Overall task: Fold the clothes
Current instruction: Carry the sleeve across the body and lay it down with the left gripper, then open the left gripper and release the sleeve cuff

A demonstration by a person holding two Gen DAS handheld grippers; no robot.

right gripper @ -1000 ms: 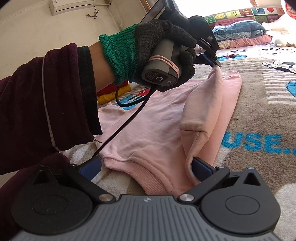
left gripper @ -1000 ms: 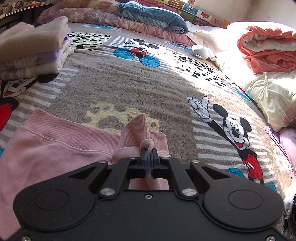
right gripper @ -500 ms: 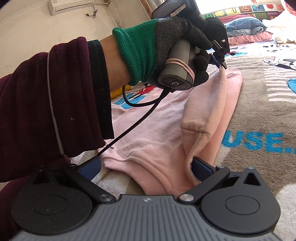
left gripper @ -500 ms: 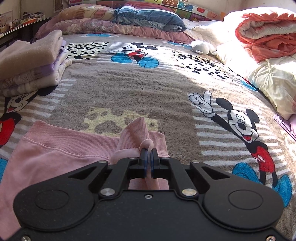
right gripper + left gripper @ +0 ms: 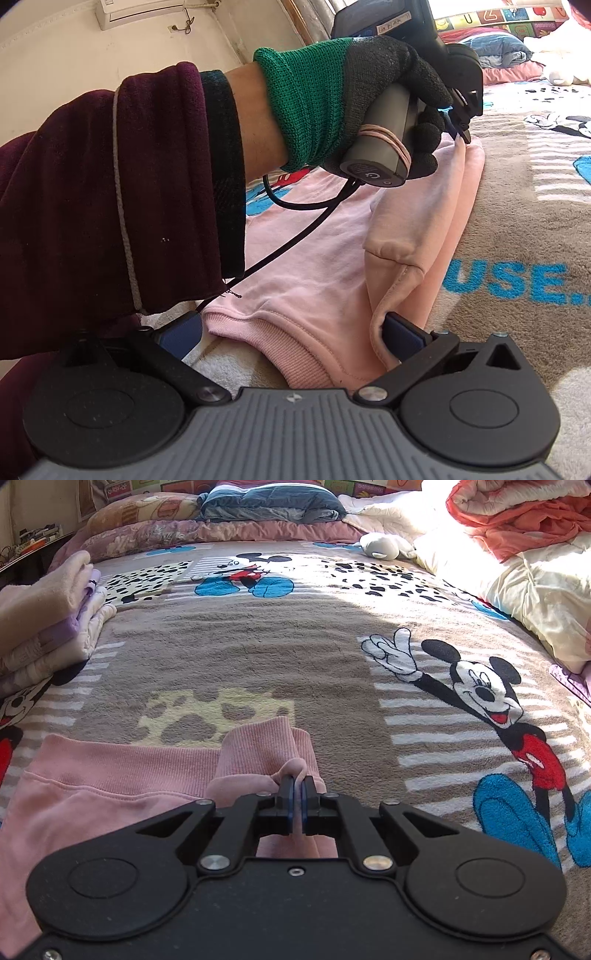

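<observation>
Currently: pink sweatshirt [image 5: 325, 266] flat on bed [image 5: 236, 657], near its foot. Left hand-held gripper [image 5: 297, 805] pinching sleeve cuff [image 5: 258, 746], likely to carry sleeve across body for fold. Right hand-held gripper [image 5: 291, 332] spread wide, straddling sweatshirt's hem, seemingly anchoring it. Folded stack [image 5: 44, 627] beyond sweatshirt, bed's left edge.

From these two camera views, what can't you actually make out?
- Left wrist view: the near part of the pink sweatshirt, hidden under the left gripper body.
- Left wrist view: the folded clothes stack, cut off by the left edge.
- Right wrist view: the sweatshirt's left side, hidden behind the maroon sleeve.
- Right wrist view: the blue blanket lettering, cut off by the right edge.
</observation>
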